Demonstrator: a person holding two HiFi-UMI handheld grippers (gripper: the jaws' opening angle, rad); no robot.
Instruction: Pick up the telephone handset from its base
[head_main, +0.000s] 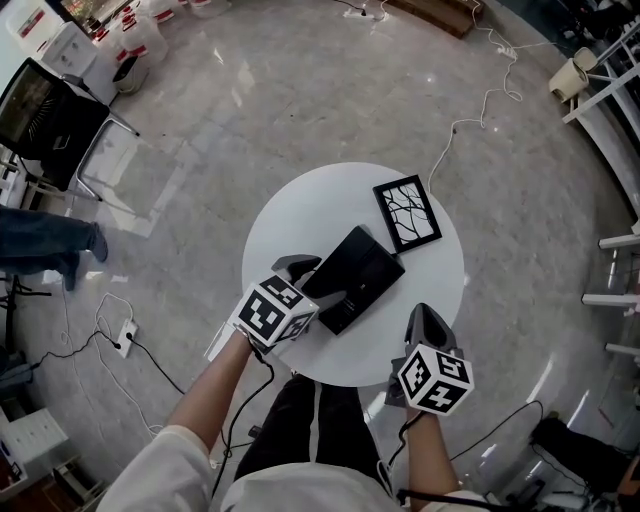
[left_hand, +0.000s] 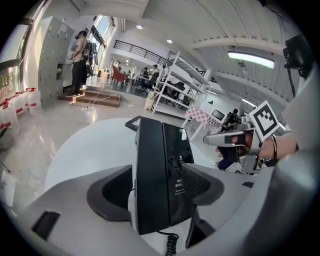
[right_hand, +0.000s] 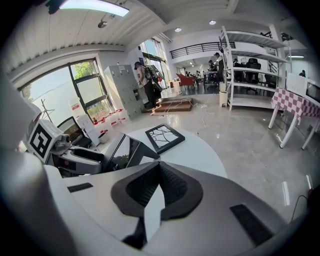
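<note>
Jaws, left gripper (head_main: 318, 283): spread wide, astride handset (left_hand: 151, 175), not gripping it
Jaws, right gripper (right_hand: 155, 167): closed together, empty
Handset: lying on base (left_hand: 176, 145), white table (head_main: 300, 210)

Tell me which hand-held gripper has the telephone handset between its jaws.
The left hand-held gripper: its jaws stand wide apart on either side of the black handset. The right hand-held gripper has its jaws together, nothing between them.
</note>
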